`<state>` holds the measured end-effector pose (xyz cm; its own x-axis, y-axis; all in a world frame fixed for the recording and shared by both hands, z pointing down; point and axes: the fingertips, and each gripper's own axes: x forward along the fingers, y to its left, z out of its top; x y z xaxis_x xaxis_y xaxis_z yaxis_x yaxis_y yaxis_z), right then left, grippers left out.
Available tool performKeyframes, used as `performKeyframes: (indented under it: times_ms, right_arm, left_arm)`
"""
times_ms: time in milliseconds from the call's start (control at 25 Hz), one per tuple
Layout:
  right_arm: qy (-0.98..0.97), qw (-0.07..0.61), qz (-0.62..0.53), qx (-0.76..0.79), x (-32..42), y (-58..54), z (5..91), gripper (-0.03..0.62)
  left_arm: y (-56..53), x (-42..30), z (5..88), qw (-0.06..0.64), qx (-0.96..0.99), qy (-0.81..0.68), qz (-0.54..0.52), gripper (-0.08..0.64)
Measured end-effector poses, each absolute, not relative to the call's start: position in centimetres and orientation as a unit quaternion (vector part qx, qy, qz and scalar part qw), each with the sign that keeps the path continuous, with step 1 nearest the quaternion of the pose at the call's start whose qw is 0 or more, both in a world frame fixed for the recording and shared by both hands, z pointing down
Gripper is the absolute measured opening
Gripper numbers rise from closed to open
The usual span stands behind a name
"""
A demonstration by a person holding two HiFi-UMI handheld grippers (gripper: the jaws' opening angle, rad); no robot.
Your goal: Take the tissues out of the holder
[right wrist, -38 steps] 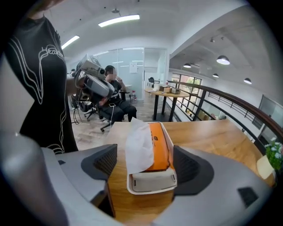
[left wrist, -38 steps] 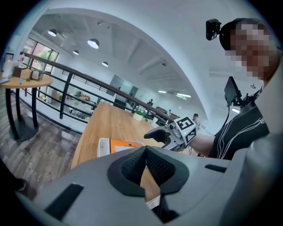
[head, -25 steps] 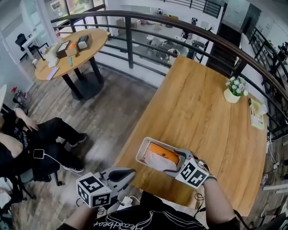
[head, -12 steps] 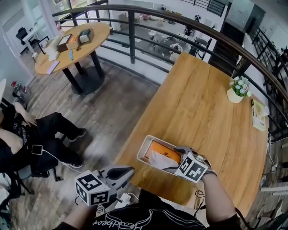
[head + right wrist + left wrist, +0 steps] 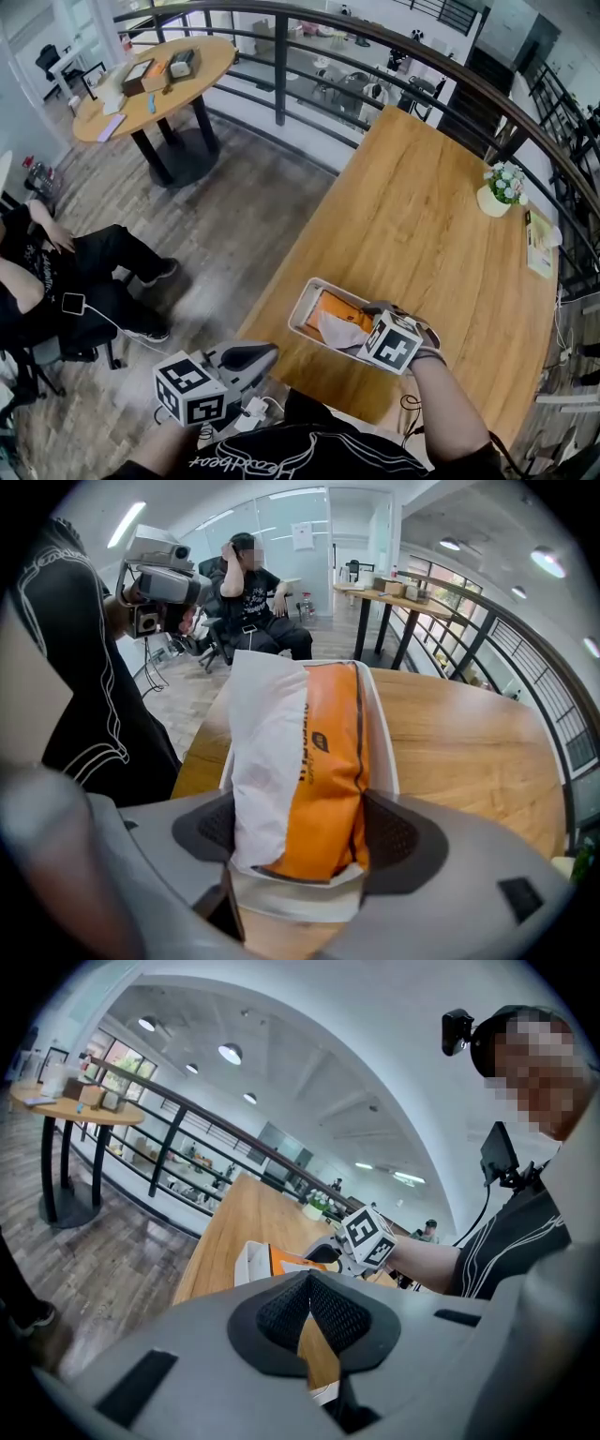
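Two sets of tongs sit low in the head view. Our left tongs hang beyond the counter's near edge at lower left, over the wood floor, jaws pressed together on nothing. Our right tongs are clamped on the pack of tissues (orange and white wrap), which sits in the white holder at the near edge of the counter. Farther off, a flower pot stands at right, and a round table fills the upper left.

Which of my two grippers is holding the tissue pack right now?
The right gripper: its jaws clamp the orange-and-white tissue pack in the white holder. The left gripper is shut on nothing.
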<state>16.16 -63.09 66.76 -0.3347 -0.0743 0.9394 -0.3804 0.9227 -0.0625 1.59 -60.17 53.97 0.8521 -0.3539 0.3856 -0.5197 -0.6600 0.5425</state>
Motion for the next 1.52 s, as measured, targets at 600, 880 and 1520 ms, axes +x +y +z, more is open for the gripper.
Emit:
performKeyframes:
  times_ms: [600, 880, 1520]
  right_arm:
    - [-0.821, 0.524, 0.114, 0.197, 16.2, -62.6, 66.0, 0.272]
    - [-0.821, 0.509, 0.114, 0.234, 16.2, -62.5, 65.4, 0.265]
    - [-0.822, 0.424, 0.061, 0.375, 17.3, -62.6, 58.3, 0.267]
  left_arm:
    - [-59.4, 0.6, 53.9, 0.341, 0.898, -0.255, 0.113, 0.014]
    - [-58.4, -0.2, 53.5, 0.339, 0.898, -0.258, 0.112, 0.014]
    - [-55.1, -1.3, 51.0, 0.318, 0.904, -0.264, 0.105, 0.014]
